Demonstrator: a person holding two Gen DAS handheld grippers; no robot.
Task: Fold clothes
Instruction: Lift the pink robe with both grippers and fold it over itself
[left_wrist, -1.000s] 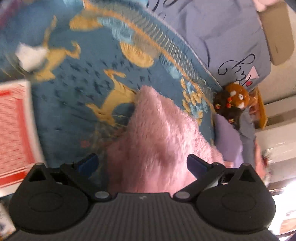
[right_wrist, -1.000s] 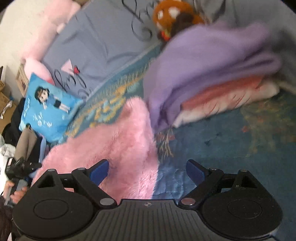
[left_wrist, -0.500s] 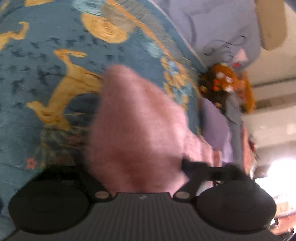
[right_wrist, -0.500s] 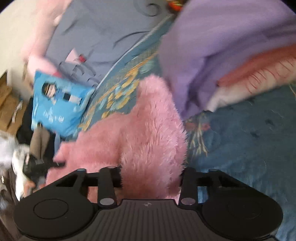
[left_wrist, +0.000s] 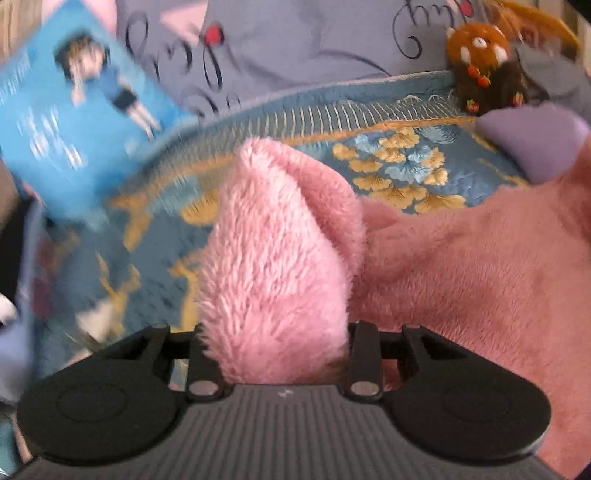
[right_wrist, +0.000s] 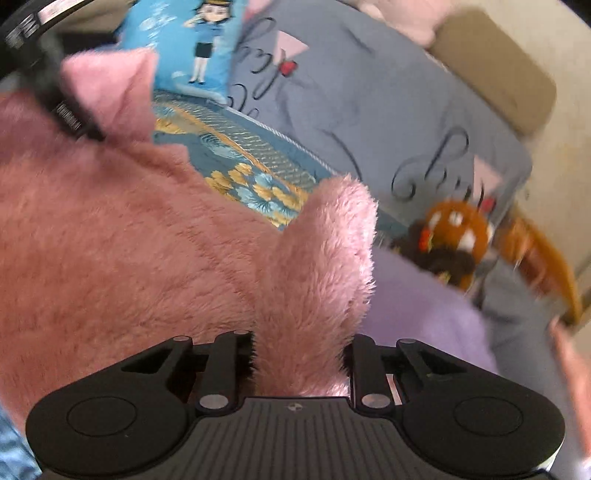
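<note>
Blue bedspread (left_wrist: 406, 166) with gold leaf pattern, spread under everything, and behind it a grey-blue quilt (right_wrist: 369, 110) with dark curly lettering and small pink triangles. On the bedspread, a pink fluffy garment (left_wrist: 480, 277), the biggest loose thing in both views; in the right wrist view filling the whole left half (right_wrist: 110, 240), its edge lifted off the cover. To the right of it, touching it, a lilac folded cloth (right_wrist: 424, 314); in the left wrist view only a corner of this cloth visible (left_wrist: 535, 140), just above the pink fleece.

Further back, a bright blue cushion (left_wrist: 74, 110) with a cartoon figure, leaning on the grey-blue quilt, blurred in the left wrist view and sharper in the right one (right_wrist: 184, 44). Near the lilac cloth, an orange and dark brown plush toy (left_wrist: 480, 62) with white spots, seen also at the right side of the right wrist view (right_wrist: 454, 236).

Left gripper (left_wrist: 275, 343): jaws just closing, now pressed from both sides on a raised fold of the pink garment, which stands up between them like a peak. Right gripper (right_wrist: 301, 354): jaws also just closing, narrow now, pinching another fold of the same garment. Fingertips themselves buried in the fleece, not visible.
</note>
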